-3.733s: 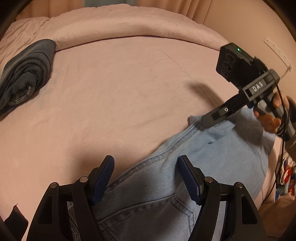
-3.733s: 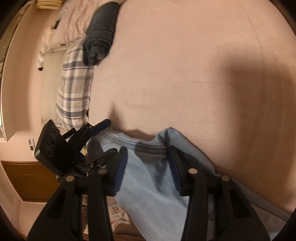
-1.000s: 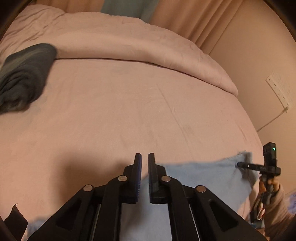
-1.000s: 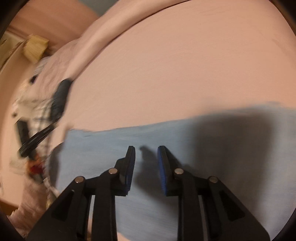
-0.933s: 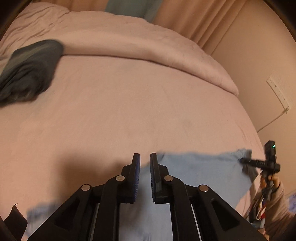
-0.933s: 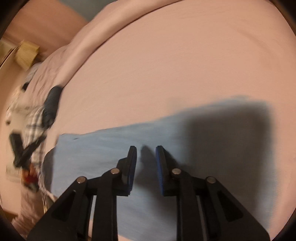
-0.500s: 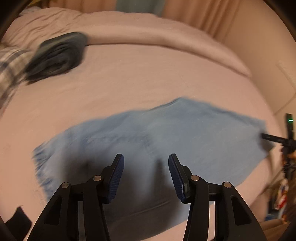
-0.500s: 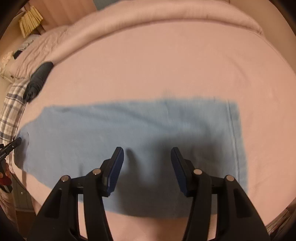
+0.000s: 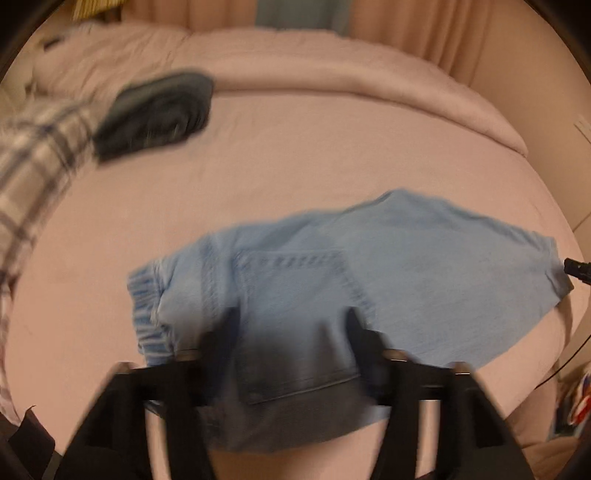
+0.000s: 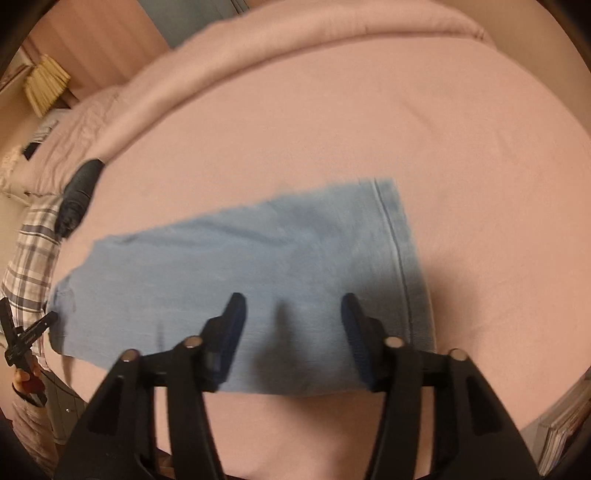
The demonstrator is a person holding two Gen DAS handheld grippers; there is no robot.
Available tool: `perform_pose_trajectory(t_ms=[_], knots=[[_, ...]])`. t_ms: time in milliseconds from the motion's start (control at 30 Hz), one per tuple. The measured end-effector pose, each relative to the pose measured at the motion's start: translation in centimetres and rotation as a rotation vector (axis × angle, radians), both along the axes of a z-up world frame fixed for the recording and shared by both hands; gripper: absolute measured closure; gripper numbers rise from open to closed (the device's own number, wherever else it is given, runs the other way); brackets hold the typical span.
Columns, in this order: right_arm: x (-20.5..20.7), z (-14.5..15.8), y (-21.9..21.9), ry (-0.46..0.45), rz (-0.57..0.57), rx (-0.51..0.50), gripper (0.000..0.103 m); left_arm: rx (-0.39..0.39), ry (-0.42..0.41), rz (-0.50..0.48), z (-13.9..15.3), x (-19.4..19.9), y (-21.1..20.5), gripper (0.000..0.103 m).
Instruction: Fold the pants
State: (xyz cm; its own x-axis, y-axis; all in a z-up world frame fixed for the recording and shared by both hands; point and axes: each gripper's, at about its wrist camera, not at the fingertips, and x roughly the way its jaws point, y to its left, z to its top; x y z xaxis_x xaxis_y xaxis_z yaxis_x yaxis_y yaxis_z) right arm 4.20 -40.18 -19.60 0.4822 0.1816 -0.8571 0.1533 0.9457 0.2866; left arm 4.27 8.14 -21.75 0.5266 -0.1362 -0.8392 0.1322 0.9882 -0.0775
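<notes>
Pants [image 9: 369, 280] lie flat near the bed's [image 9: 314, 147] front edge, both grippers [image 9: 291, 332] [image 10: 291, 325] above them, jaws opening and empty, so a one-layer regrip could skew the fold.

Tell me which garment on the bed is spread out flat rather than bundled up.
The light blue jeans lie spread flat on the pink bed. The dark grey garment sits bunched farther back, near the plaid cloth.

We see a pink bed [image 10: 369, 122]; behind it hang peach curtains [image 9: 424, 33], and a plaid pillow [image 9: 33, 162] lies at its left edge.
</notes>
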Motion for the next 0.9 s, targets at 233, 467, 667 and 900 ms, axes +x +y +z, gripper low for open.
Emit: perform_pose_trajectory(t_ms=[233,467,667,900], knots=[[-1.3,0.2,0.8,-0.043,-0.032,0.059,0.040,-0.050,-0.053,-0.043,2.0,-0.4,-4.0,0.032],[-4.8,-0.6,-2.5,-0.070,-0.223,0.254,0.039,-0.186,-0.002,-0.250,1.9,1.0,-11.8,0.031],[-9.8,-1.6,-5.1,-0.073,-0.337,0.346,0.037,-0.224,0.036,-0.478,2.2,3.8,-21.6,0.031],[-11.4,-2.9,-5.1,-0.167,-0.326,0.498,0.038,-0.292,0.132,-0.702,1.8,8.7,-34.3,0.031]])
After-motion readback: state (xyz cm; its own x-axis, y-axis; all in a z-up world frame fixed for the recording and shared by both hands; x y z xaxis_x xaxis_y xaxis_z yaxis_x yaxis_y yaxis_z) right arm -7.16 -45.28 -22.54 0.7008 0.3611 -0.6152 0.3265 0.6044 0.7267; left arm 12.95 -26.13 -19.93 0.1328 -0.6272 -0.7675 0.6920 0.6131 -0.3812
